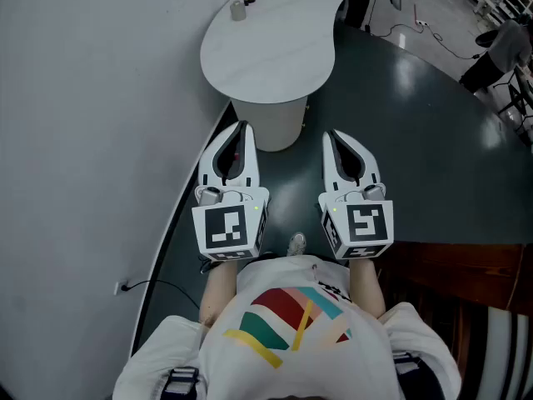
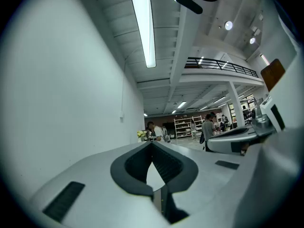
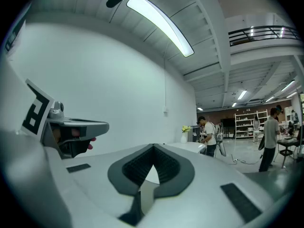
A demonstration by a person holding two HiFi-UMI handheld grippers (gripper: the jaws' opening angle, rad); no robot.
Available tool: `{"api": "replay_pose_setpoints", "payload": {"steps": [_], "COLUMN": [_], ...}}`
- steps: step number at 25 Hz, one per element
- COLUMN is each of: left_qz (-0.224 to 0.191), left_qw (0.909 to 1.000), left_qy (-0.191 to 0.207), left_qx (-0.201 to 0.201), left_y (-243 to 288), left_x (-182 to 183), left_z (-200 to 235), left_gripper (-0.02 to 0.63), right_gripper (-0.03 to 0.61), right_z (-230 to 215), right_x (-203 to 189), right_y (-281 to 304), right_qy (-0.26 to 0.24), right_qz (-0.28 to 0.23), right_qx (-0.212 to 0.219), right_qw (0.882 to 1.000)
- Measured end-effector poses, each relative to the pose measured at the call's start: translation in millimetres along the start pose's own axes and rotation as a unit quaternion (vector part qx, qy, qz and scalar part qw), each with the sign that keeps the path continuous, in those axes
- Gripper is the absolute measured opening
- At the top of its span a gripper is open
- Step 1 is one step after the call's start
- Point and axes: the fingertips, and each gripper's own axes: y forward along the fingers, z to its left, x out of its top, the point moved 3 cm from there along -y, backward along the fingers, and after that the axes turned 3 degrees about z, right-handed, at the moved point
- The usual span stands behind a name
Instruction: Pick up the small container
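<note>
Head view: left claw [image 1: 242,127] and right claw [image 1: 332,135] point forward, parallel, tips together.

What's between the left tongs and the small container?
Only the bare top of the white table lies between the left tongs and the small container; nothing else stands there. The head view shows it.

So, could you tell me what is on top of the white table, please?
One small container stands near the far left edge of the table. Nothing covers the top in the head view, but its far rim runs to the picture's edge, so that strip cannot be checked.
</note>
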Motion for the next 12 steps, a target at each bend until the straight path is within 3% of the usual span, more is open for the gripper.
{"api": "replay_pose_setpoints", "payload": {"steps": [12], "left_qz": [0.003], "left_qw": [0.9999], "left_qy": [-0.010], "left_qx": [-0.001], "left_y": [3.5], "left_x": [-1.0], "left_z": [-5.2], "left_gripper": [0.018], "right_gripper": [0.011], "right_z": [-14.3], "right_x": [-1.7], "right_y": [-4.9], "right_qy": [0.007], "right_qz": [0.000], "right_qx": [-0.004], "right_qw": [1.000]}}
